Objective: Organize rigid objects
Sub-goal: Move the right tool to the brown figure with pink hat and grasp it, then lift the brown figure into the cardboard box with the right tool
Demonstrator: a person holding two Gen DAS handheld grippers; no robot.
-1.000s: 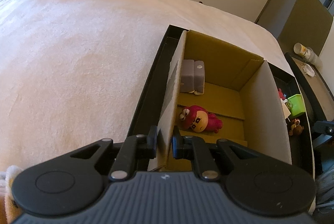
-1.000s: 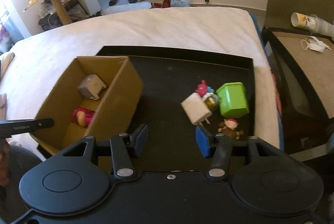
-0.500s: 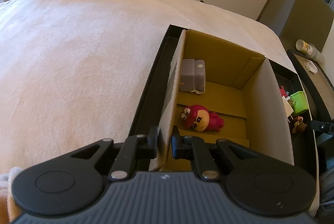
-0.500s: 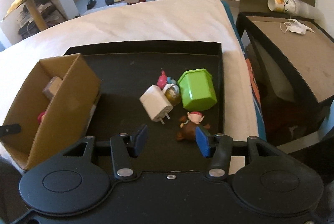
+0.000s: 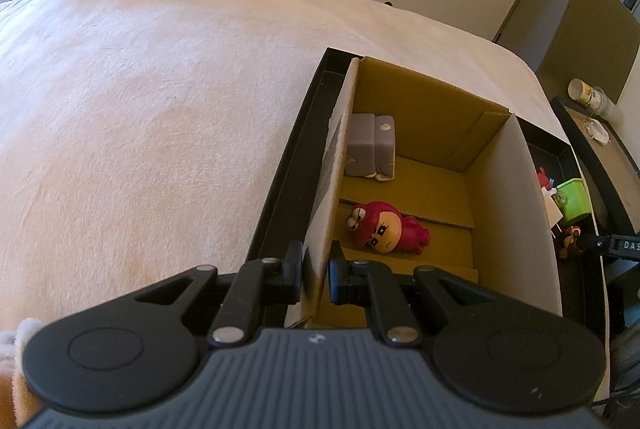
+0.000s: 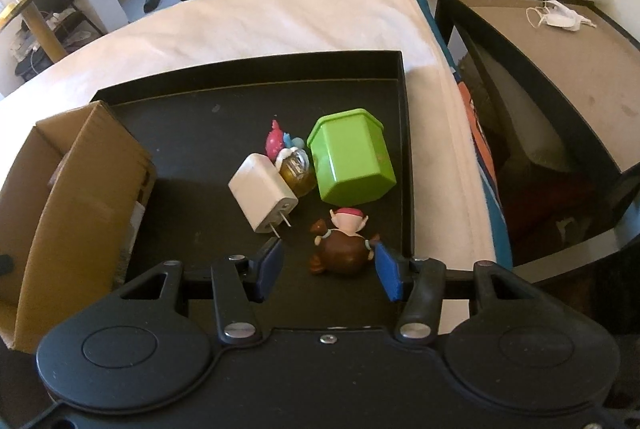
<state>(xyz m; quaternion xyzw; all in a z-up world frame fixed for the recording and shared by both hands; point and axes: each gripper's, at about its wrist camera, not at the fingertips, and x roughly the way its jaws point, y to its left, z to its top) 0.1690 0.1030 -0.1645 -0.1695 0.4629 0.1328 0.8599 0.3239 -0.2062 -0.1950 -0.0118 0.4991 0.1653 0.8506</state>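
Two items lie in the cardboard box point(image 5: 420, 133); five remain on the tray point(image 6: 200, 133); left hand-held gripper point(image 5: 315, 271) clamps the box wall; right hand-held gripper point(image 6: 328, 267) is spread wide around the brown figurine point(image 6: 342, 247) at 6 o'clock.

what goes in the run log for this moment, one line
left gripper: shut on cardboard box wall | right gripper: open, straddling brown figurine | tray

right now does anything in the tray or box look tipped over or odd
Yes. In the black tray, the green container lies on its side, and the brown figurine is toppled between the open right gripper fingers. In the cardboard box, the red plush figure lies flat.
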